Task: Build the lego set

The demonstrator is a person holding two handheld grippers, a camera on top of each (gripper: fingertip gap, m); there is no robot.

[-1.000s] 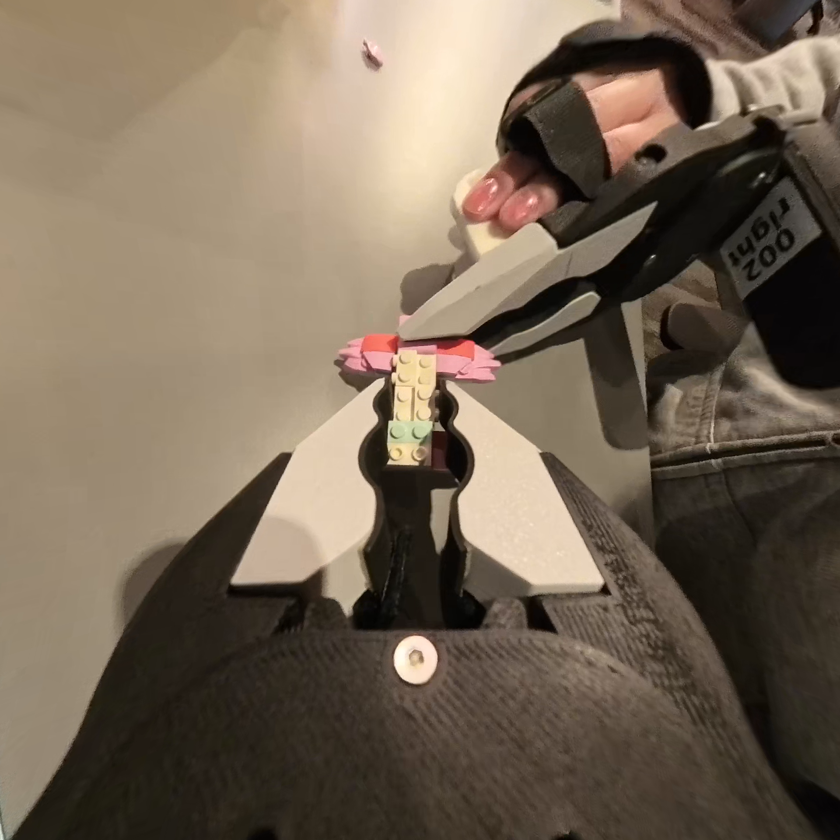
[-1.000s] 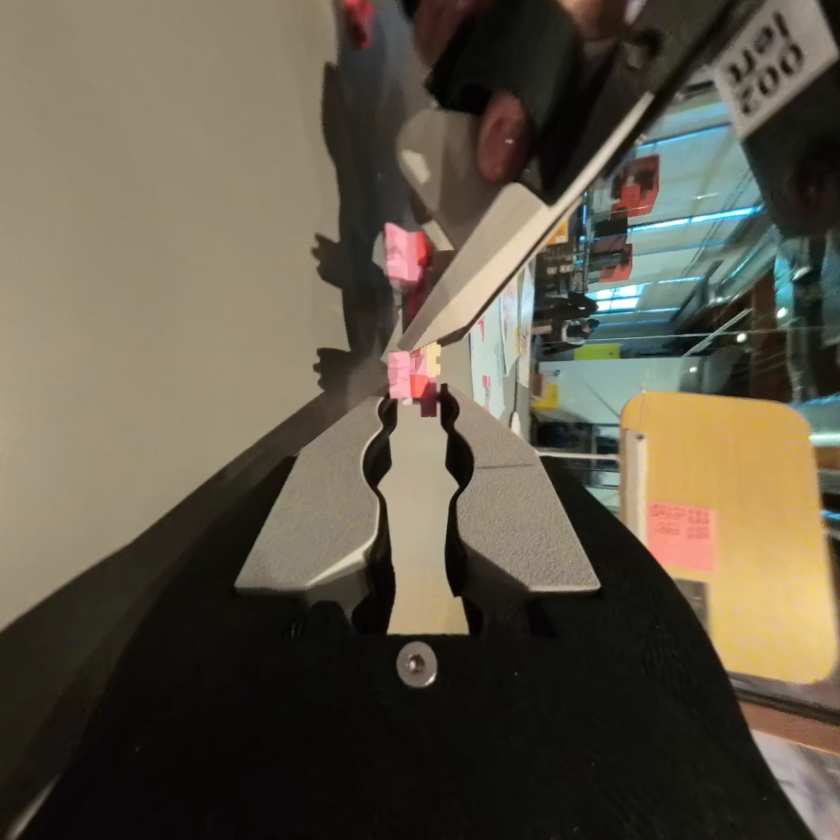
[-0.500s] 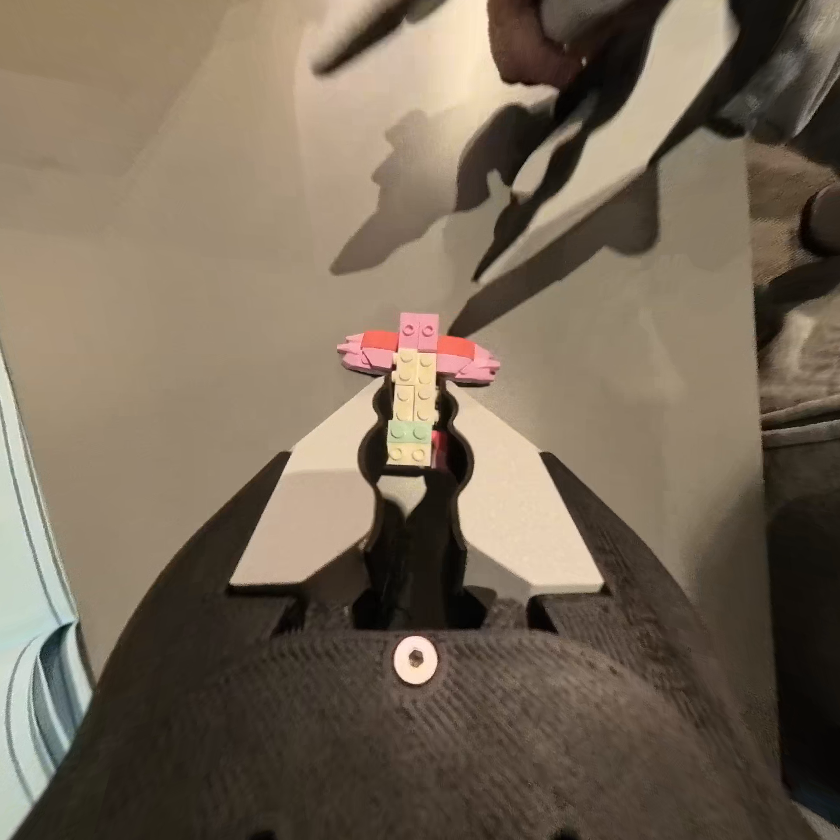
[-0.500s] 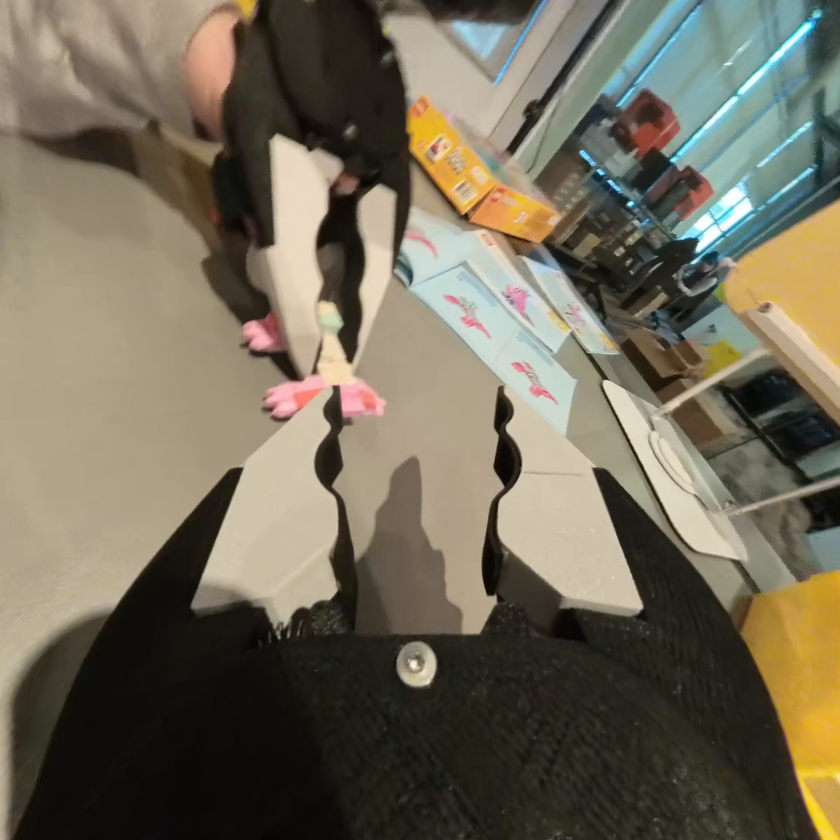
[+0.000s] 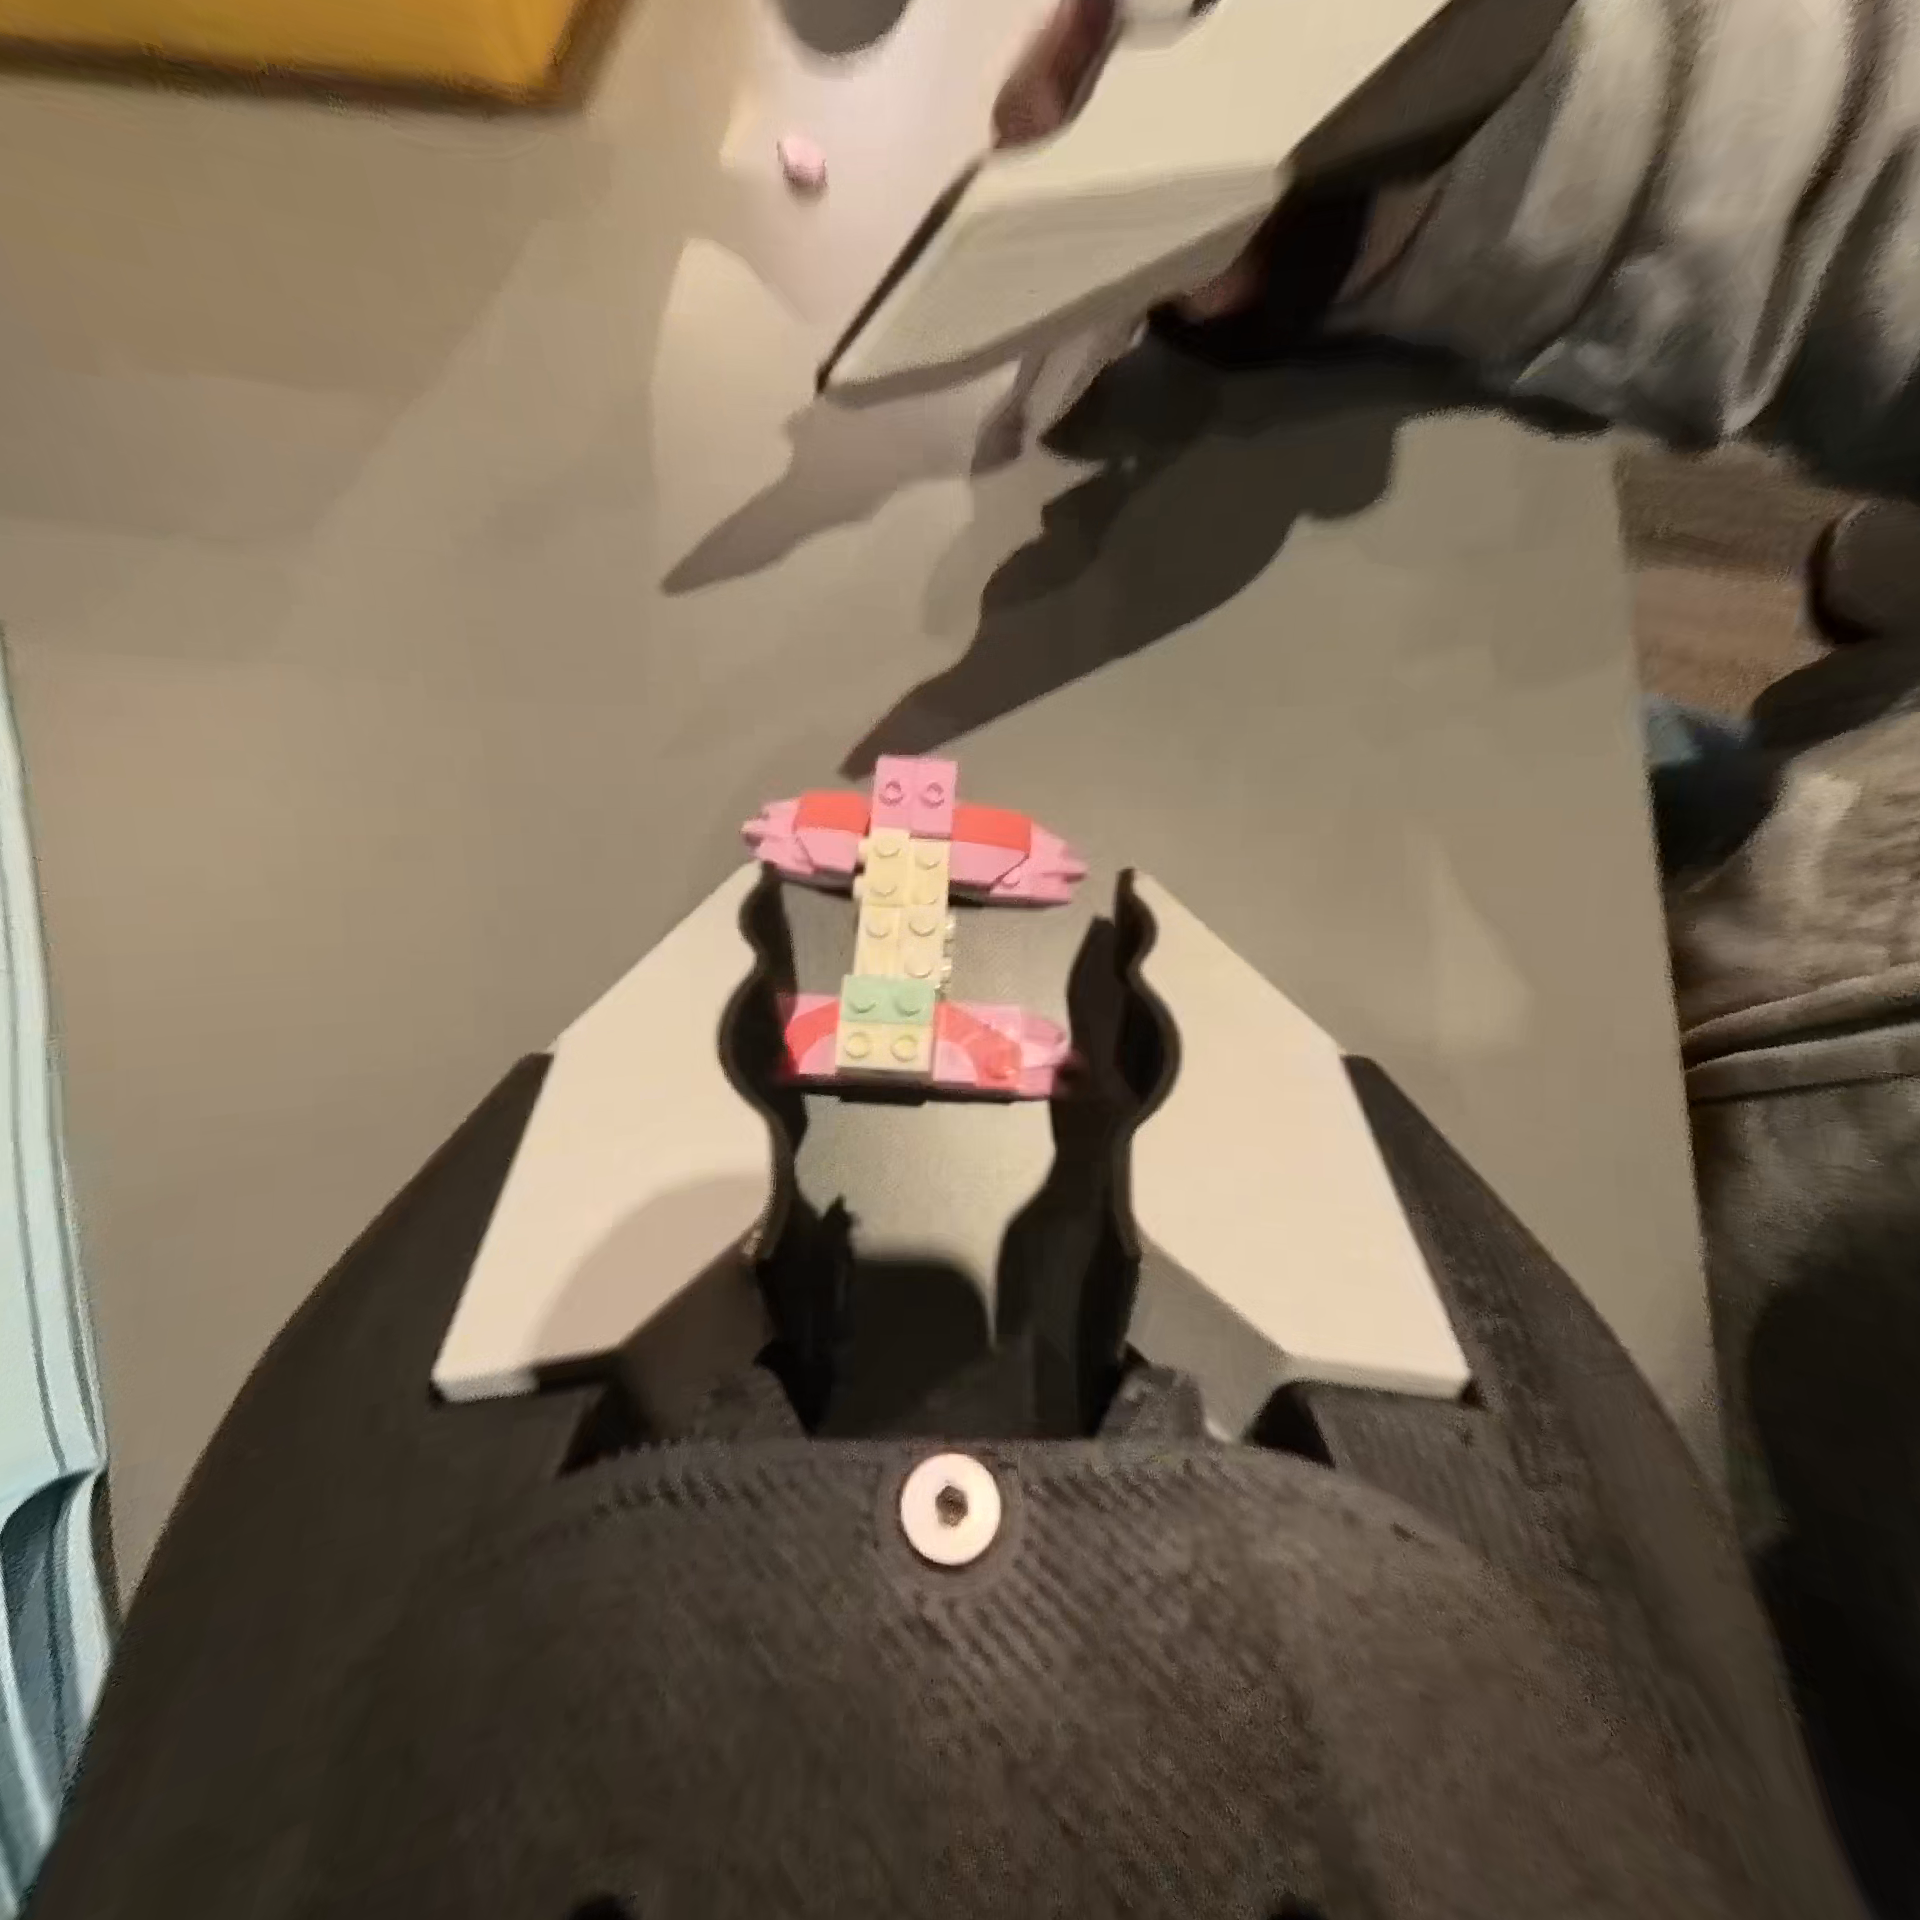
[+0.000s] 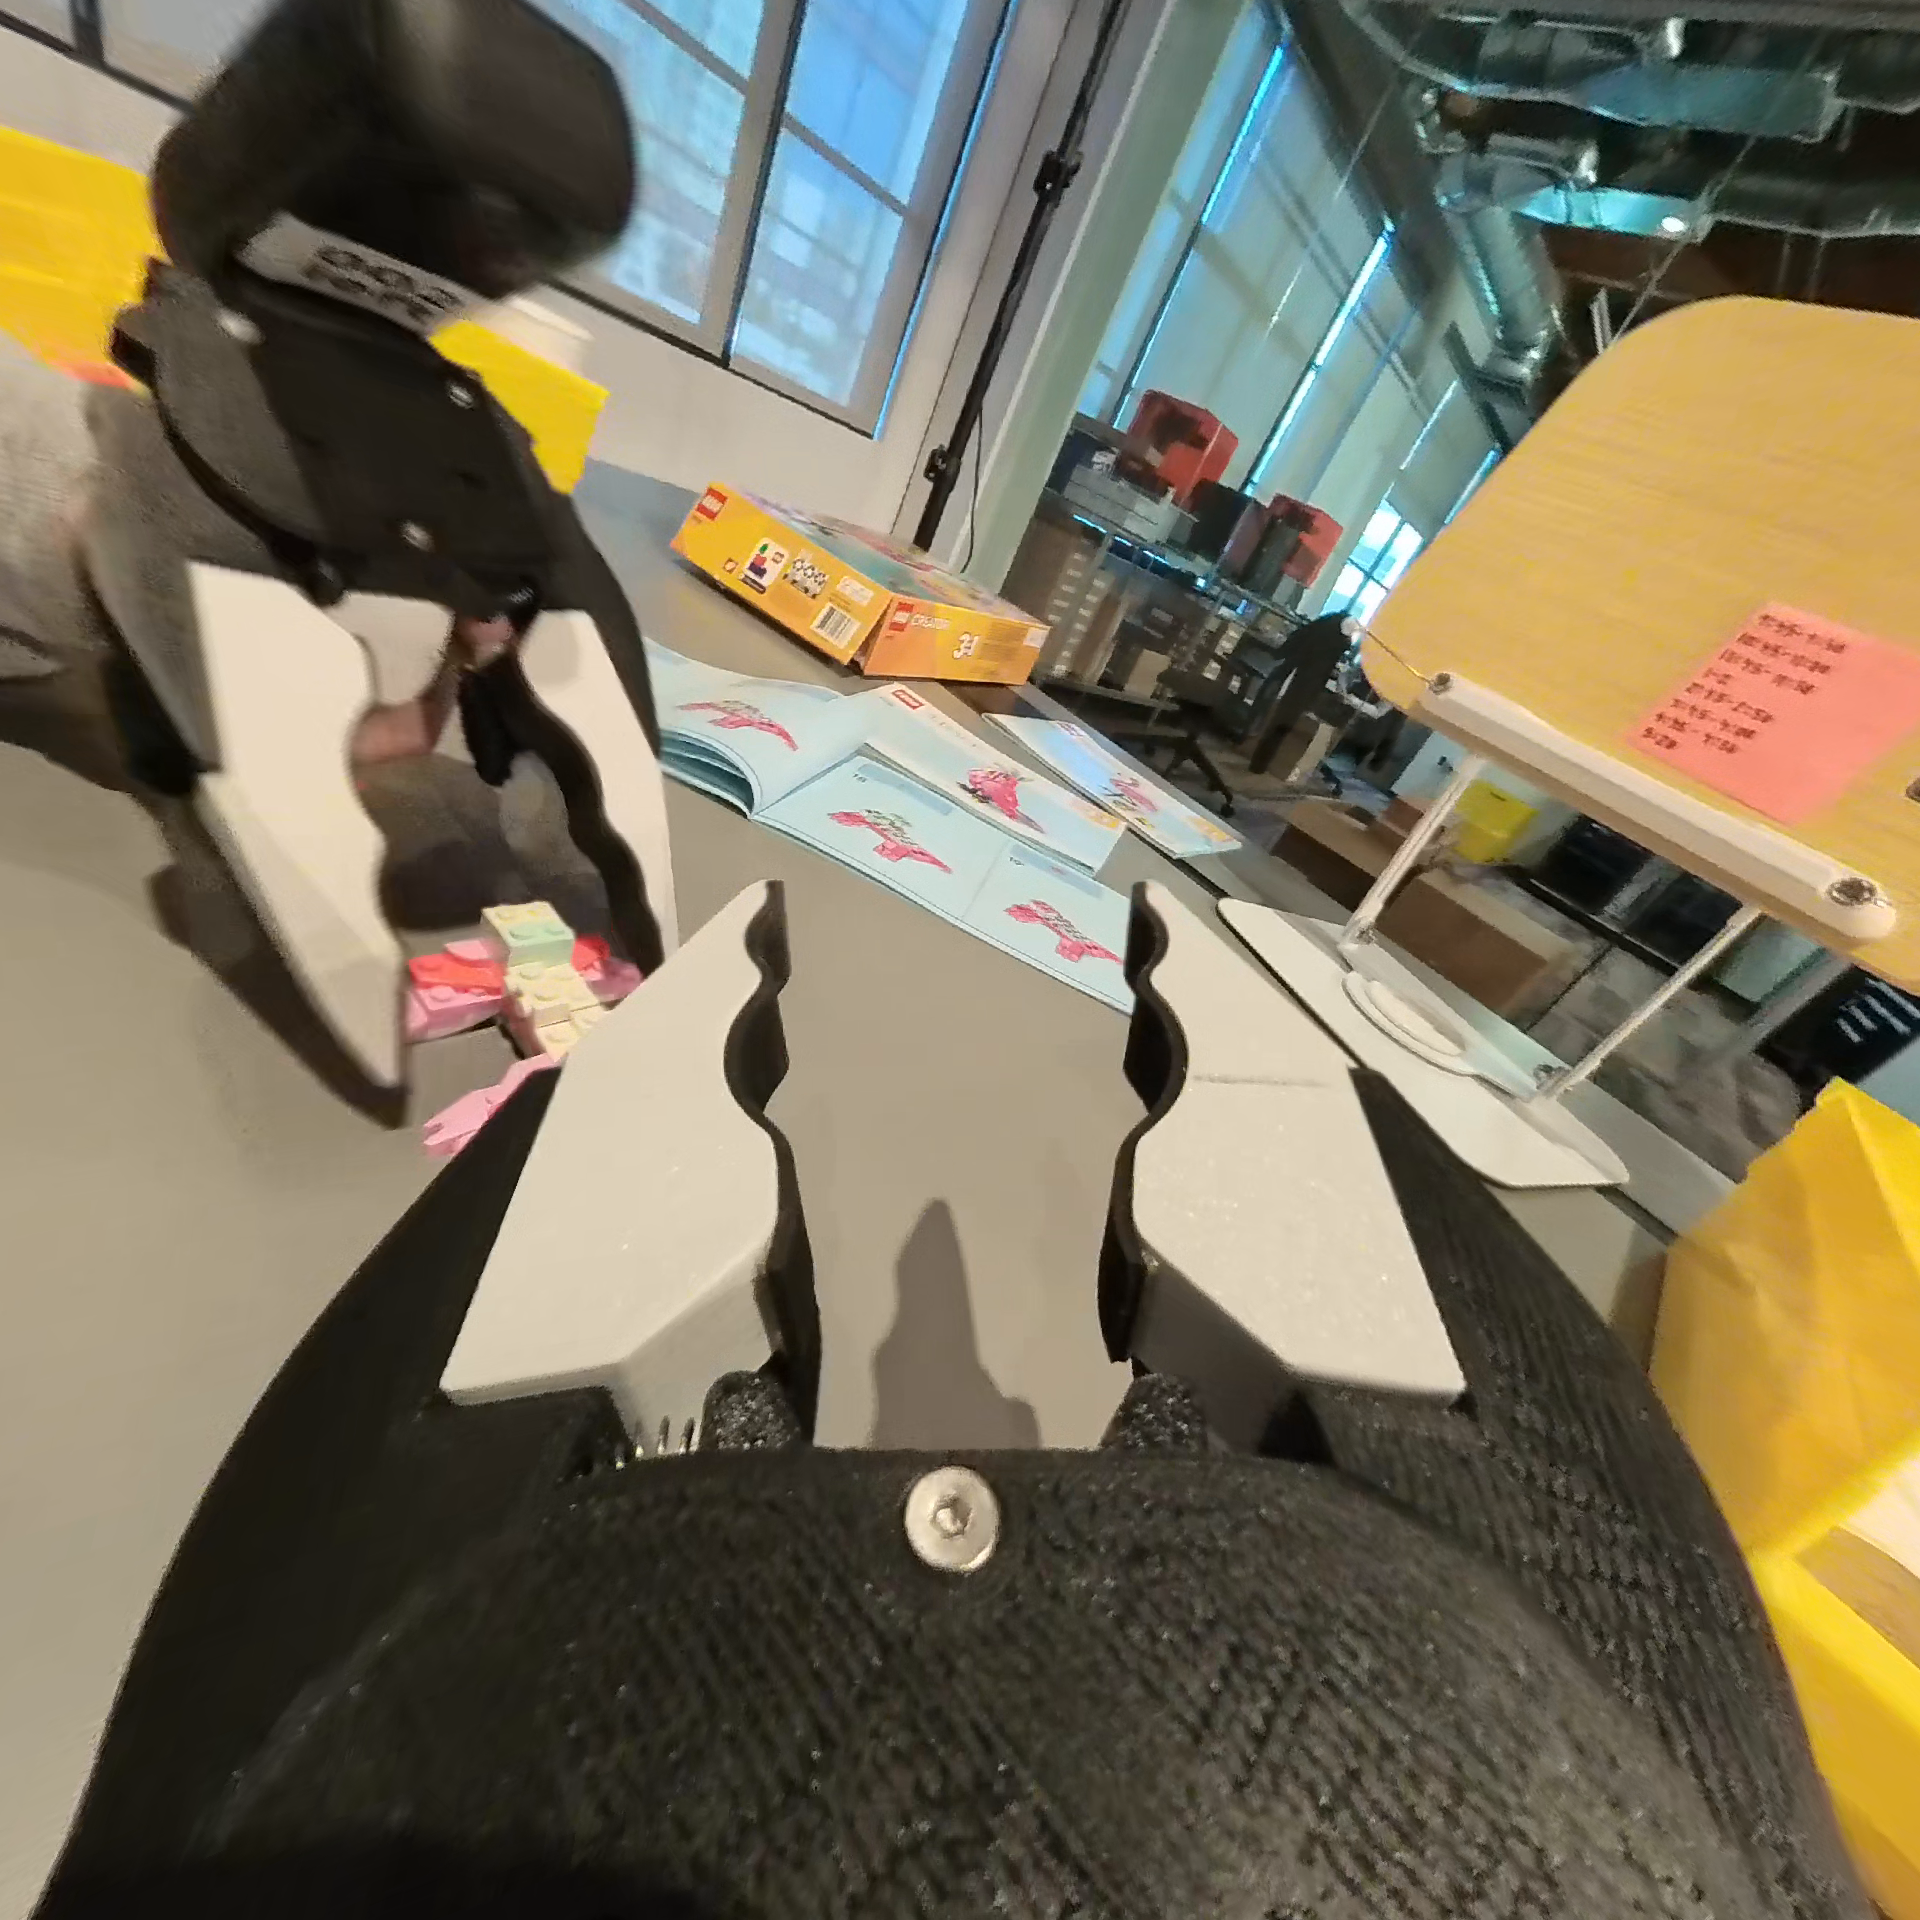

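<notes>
The lego model (image 5: 902, 935) has pink and red wings, a cream spine and a green brick. It lies flat on the grey table (image 5: 364, 779). My left gripper (image 5: 945, 883) is open, with its fingers wide on either side of the model and not gripping it. The right wrist view shows the same model (image 6: 535, 971) under the open left gripper (image 6: 520, 1013). My right gripper (image 6: 954, 899) is open and empty, to the right of the model and above bare table. It shows blurred at the top right of the left wrist view (image 5: 1091, 208).
A small loose pink piece (image 5: 802, 166) lies farther off. Open instruction booklets (image 6: 914, 821) and orange lego boxes (image 6: 862, 603) lie beyond. A wooden board on a stand (image 6: 1662, 582) with a white base (image 6: 1455, 1081) and a yellow bag (image 6: 1818, 1351) stand at the right. About 15 cm separates my right fingertips from the small loose pink piece (image 5: 802, 166).
My left gripper has opened and let go of the model, which now lies on the table. My right gripper has opened and drawn away from the model.
</notes>
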